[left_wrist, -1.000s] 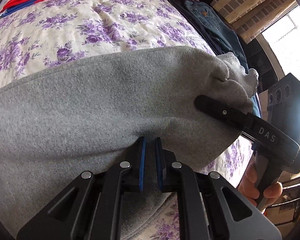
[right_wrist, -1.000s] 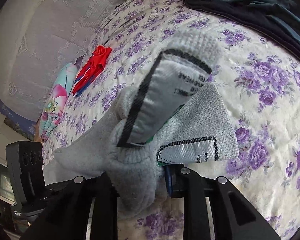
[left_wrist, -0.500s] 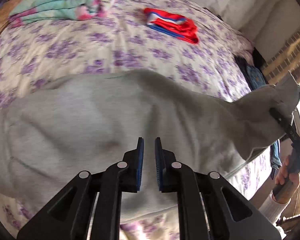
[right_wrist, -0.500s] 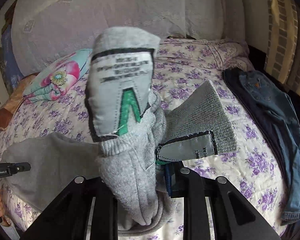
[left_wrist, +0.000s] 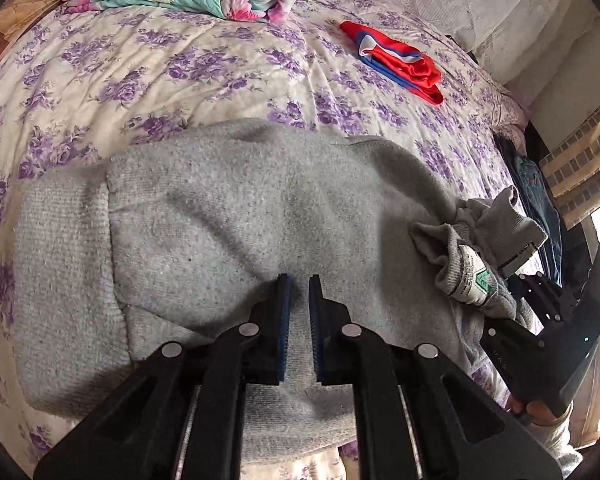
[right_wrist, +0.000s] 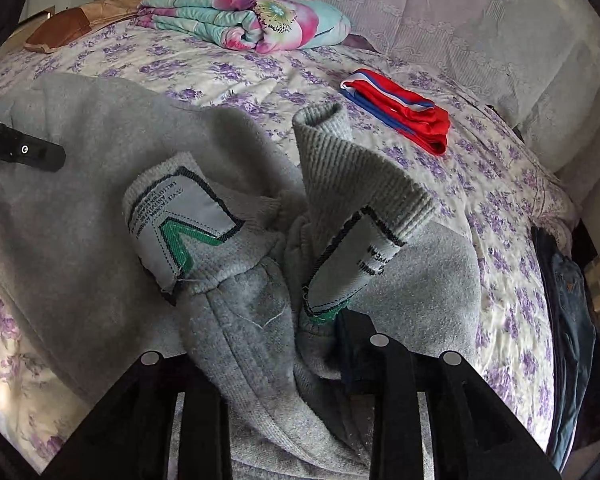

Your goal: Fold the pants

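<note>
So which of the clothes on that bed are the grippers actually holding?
The grey fleece sweatpants. The folded red-and-blue garment and the dark blue jeans lie untouched farther off.

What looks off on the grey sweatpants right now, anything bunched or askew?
The cuff ends of the grey sweatpants are bunched in the right tool, with one ribbed cuff sticking up and twisted, and its label flipped outward. The body lies fairly flat on the floral bedspread; the left tool pinches it.
</note>
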Demonstrator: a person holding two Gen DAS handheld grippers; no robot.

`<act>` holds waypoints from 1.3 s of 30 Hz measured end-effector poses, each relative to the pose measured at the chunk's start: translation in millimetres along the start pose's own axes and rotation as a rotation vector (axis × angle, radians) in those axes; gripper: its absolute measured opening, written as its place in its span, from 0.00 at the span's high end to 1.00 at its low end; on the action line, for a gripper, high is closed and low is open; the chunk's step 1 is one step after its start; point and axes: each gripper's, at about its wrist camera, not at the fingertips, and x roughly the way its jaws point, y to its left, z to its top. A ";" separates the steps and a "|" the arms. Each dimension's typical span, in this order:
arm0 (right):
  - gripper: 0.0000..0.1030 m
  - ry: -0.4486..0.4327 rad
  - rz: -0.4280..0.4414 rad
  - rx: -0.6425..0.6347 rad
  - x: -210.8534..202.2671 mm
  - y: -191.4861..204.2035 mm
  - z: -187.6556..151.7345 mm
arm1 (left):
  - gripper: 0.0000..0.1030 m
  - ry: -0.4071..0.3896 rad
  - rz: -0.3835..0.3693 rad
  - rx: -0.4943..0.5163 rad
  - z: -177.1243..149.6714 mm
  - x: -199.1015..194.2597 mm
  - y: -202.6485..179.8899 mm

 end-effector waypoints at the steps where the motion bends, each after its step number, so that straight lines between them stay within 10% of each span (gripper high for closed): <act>1: 0.69 0.008 0.014 0.006 -2.3 -4.1 0.5 | 0.92 -0.001 0.000 0.001 -0.1 0.2 0.2; 7: 0.58 0.043 0.081 -0.045 -24.2 -6.4 7.8 | 0.92 -0.007 0.006 0.011 -0.8 0.0 -0.9; 10: 0.41 0.027 -0.038 -0.119 -18.4 9.6 7.3 | 0.92 -0.005 0.008 0.008 0.0 0.6 -1.1; 19: 0.38 0.011 -0.151 -0.164 -27.1 21.2 16.9 | 0.92 0.015 -0.005 0.012 2.4 0.8 1.3; 28: 0.17 0.016 -0.032 -0.142 -64.6 -14.2 52.9 | 0.92 0.020 -0.004 0.005 3.7 2.0 0.0; 36: 0.17 0.094 0.458 -0.022 -78.5 -29.5 76.3 | 0.92 0.034 -0.029 0.012 5.2 1.9 4.2; 39: 0.17 -0.006 0.448 0.020 -110.9 -54.1 91.4 | 0.92 0.033 -0.022 0.013 5.0 2.3 2.3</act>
